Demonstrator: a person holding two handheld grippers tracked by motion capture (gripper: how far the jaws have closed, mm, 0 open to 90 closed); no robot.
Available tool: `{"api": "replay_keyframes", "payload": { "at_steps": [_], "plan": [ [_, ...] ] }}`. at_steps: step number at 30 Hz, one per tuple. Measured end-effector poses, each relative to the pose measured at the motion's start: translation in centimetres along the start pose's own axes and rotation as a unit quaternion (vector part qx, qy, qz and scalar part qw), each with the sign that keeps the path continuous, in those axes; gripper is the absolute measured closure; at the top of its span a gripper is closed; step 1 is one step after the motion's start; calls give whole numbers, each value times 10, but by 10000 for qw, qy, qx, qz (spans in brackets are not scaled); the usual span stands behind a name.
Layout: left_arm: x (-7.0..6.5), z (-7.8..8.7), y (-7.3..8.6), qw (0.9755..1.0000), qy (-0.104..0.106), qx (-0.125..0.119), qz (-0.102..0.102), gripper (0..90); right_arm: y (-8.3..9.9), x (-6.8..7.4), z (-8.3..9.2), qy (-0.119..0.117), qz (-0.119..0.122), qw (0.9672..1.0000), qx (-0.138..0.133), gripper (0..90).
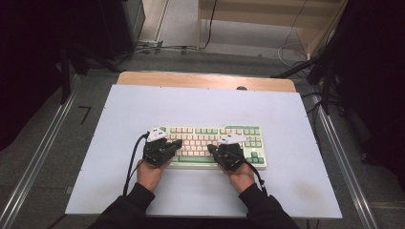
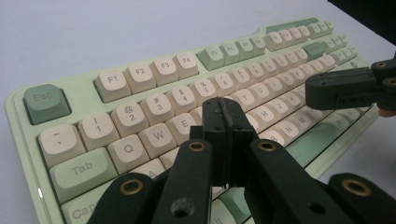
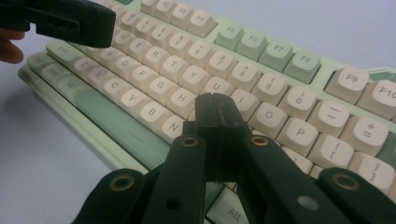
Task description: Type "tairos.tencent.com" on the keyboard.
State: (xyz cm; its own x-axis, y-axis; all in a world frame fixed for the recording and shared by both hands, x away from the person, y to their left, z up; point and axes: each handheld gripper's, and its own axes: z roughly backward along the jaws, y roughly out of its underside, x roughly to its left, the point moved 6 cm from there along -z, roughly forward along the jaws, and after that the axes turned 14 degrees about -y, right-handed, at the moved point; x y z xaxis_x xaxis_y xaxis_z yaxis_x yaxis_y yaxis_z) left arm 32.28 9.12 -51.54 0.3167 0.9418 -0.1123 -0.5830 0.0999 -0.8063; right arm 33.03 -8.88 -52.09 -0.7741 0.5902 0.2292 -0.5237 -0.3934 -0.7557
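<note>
At the bottom centre of the high view, two dark sleeves [image 1: 129, 210] entering the frame, each ending in a hand behind a black gripper. Left hand [image 1: 150, 172] low and left of centre; right hand [image 1: 240, 177] low and right of centre.

Just above the hands, left gripper [image 1: 175, 143] angled toward the middle of the frame, jaws pressed together, holding nothing, tips over the left half of the keyboard [image 1: 239, 132]. In the left gripper view, same closed tips [image 2: 228, 109] at frame centre, above the letter keys near E and the row below; touching a key or hovering, impossible to tell. Black cable [image 1: 131, 162] trailing down the left of that hand.

Right gripper [image 1: 210, 149] mirrored, pointing toward the middle too, jaws likewise fully together and empty, over the lower middle of the keyboard. In the right gripper view, closed tips [image 3: 215, 105] at centre, near the H, J and N keys, with the green space bar [image 3: 116, 119] to the lower left.

Keyboard pale green with cream keys, lying flat at the centre of the high view on a pale lavender table cover [image 1: 143, 105].

Farther up, bare wooden table edge [image 1: 205, 80] along the cover's top. Beyond, in the upper frame, grey floor [image 1: 181, 21] with cables [image 1: 157, 47].
</note>
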Motion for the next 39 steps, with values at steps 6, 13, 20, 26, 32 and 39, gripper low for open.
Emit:
{"api": "replay_keyframes", "payload": {
  "at_steps": [6,13,20,26,32,39],
  "plan": [
    [0,0,0,10000,13,12,-2,900,2,2,-2,-21,-1,10000,47,874],
    [0,0,0,10000,16,13,-2,900,4,2,-5,-34,35,9999,101,874],
    [-1,0,0,10000,14,10,-6,900,5,3,-5,-41,19,9999,126,874],
    [0,0,0,10000,12,5,4,900,6,2,-6,-42,24,9999,134,874],
    [-1,0,0,10000,7,3,5,900,6,3,-6,-42,24,9999,133,874],
    [0,1,0,10000,-8,-13,-2,900,7,2,-8,-13,44,9998,168,874]
  ]
}}
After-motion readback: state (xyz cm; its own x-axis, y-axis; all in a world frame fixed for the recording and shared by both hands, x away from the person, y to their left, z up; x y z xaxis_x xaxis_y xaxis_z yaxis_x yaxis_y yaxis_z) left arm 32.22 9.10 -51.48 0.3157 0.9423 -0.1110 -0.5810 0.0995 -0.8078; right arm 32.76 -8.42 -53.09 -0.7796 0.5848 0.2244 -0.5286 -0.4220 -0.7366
